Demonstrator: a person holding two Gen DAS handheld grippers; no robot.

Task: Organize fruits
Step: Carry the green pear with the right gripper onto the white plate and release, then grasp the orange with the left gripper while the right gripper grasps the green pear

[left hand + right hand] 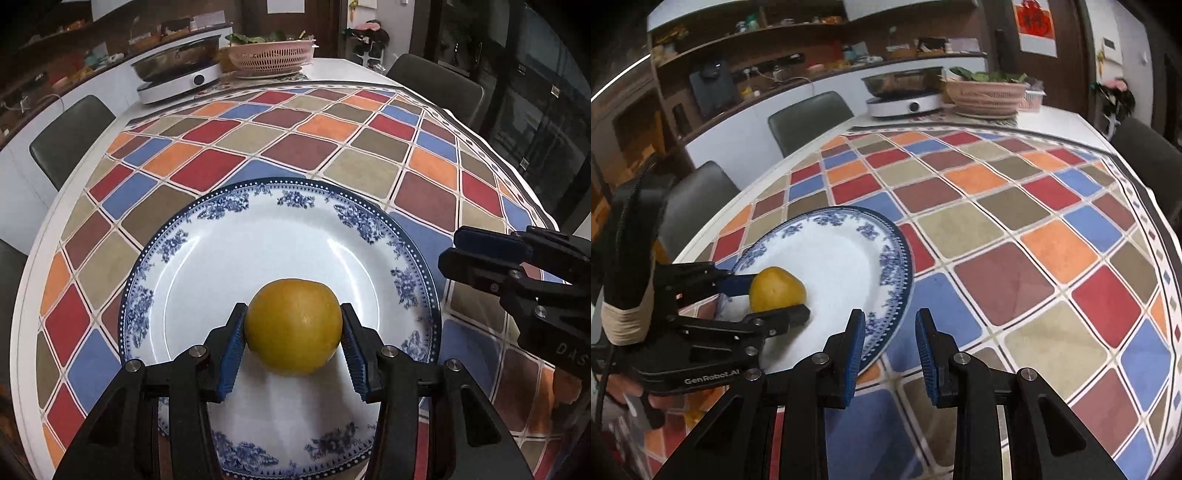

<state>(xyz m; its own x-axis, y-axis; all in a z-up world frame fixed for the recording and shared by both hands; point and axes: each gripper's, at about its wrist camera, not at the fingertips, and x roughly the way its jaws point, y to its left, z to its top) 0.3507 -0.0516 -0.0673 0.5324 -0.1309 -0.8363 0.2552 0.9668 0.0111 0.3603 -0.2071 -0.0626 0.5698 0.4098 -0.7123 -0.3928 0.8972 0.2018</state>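
Observation:
A round yellow fruit sits between the blue pads of my left gripper, which is shut on it. The fruit is low over the near part of a white plate with a blue flowered rim; whether it touches the plate I cannot tell. In the right wrist view the same fruit shows in the left gripper over the plate. My right gripper hovers over the plate's right edge, shut, with nothing between its fingers. It also shows at the right of the left wrist view.
A checked tablecloth covers the table. At the far end stand an induction cooker with a pan and a pink basket of greens. Dark chairs stand around the table.

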